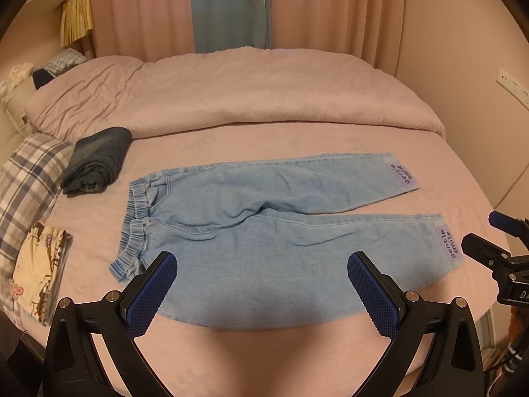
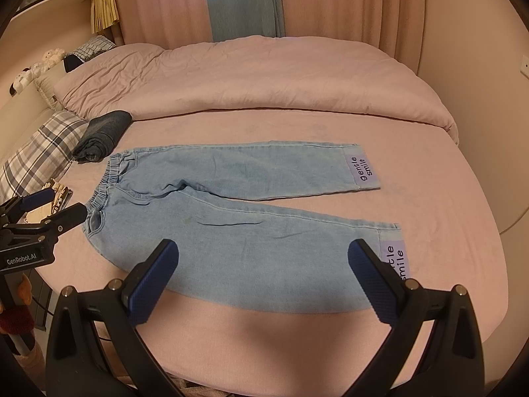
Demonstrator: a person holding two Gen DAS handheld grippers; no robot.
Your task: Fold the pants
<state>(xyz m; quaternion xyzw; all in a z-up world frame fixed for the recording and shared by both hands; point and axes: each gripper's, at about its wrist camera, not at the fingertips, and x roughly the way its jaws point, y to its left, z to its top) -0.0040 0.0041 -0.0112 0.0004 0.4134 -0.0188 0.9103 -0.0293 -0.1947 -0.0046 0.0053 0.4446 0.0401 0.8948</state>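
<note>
Pants [image 1: 264, 231] flat on bed [image 1: 264, 337], left gripper [image 1: 261, 294] apart, right gripper [image 2: 263, 281] apart

The pants [image 1: 264, 231] lay flat on the bed [image 1: 297, 142] before me, waistband leftward; a folded garment [image 1: 97, 160] sat behind-left.

The pants [image 1: 264, 231] are light-blue denim, matt and softly faded, with a gathered elastic waistband [image 1: 135, 218] at nine o'clock and smooth lilac printed cuff patches [image 2: 362, 170] at three o'clock; the bed sheet [image 1: 264, 139] is matt pink cloth, faintly napped; the duvet [image 1: 231, 92] at twelve o'clock is creased pink fabric; the left gripper [image 1: 263, 292] and right gripper [image 2: 264, 281] are matt black plastic with ribbed blue rubbery pads [image 1: 152, 297] and shiny metal pins; a dark folded garment [image 1: 97, 160] at ten o'clock looks like denim.
</note>
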